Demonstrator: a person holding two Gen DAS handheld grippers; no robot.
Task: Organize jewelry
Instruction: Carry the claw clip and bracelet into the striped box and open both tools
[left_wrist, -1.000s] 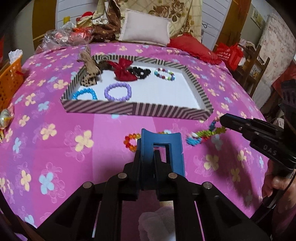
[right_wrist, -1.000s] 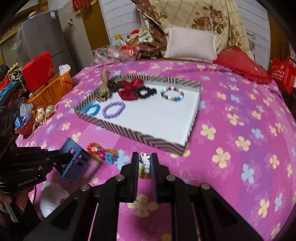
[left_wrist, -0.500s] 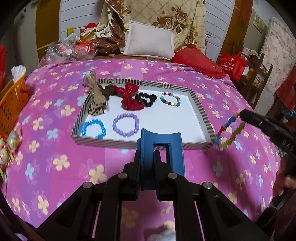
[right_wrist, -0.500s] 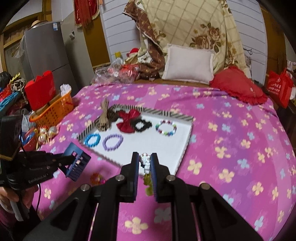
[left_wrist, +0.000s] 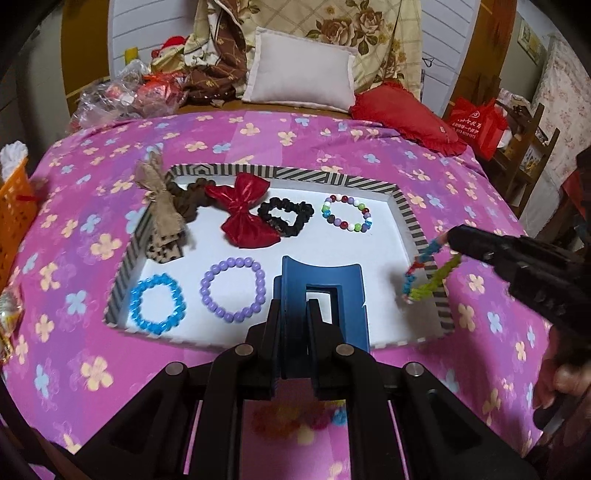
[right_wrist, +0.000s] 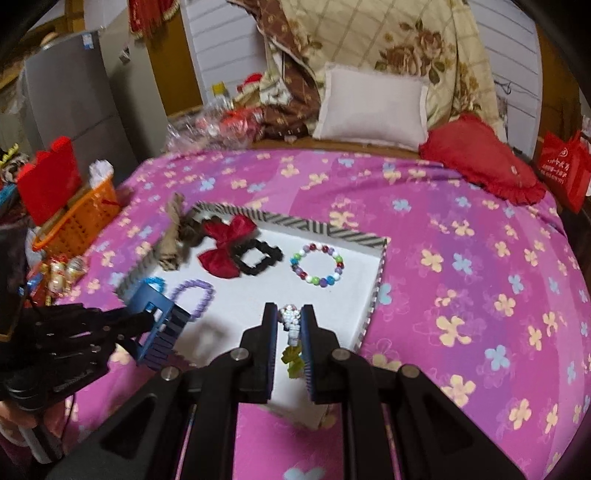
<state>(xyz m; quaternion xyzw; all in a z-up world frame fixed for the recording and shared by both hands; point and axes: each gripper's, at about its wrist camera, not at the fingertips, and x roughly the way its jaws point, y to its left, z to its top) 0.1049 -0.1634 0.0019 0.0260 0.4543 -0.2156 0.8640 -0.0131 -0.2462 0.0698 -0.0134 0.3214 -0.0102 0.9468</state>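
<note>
My left gripper (left_wrist: 295, 306) is shut on a blue hair claw clip (left_wrist: 332, 291), held above the near part of the striped tray (left_wrist: 406, 214). My right gripper (right_wrist: 289, 310) is shut on a bead strand (right_wrist: 291, 325) of white, blue and green beads. The strand (left_wrist: 424, 277) dangles over the tray's right rim. On the tray's white floor lie a blue bracelet (left_wrist: 157, 308), a purple bracelet (left_wrist: 233, 290), a multicolour bracelet (left_wrist: 347, 218), a black scrunchie (left_wrist: 284, 216), a red bow (left_wrist: 245, 214) and tan and brown bows (left_wrist: 162, 206).
The tray sits on a pink flowered bedspread (left_wrist: 369, 147). An orange-red bracelet (left_wrist: 280, 421) lies on it under my left gripper. An orange basket (right_wrist: 85, 218) stands at the left edge. Pillows (left_wrist: 303, 70) and a red bag (left_wrist: 480, 125) are at the back.
Both grippers have moved forward and up toward the tray. The bead strand has come off the bedspread and hangs over the tray's right rim. The blue clip is over the tray's near edge.
</note>
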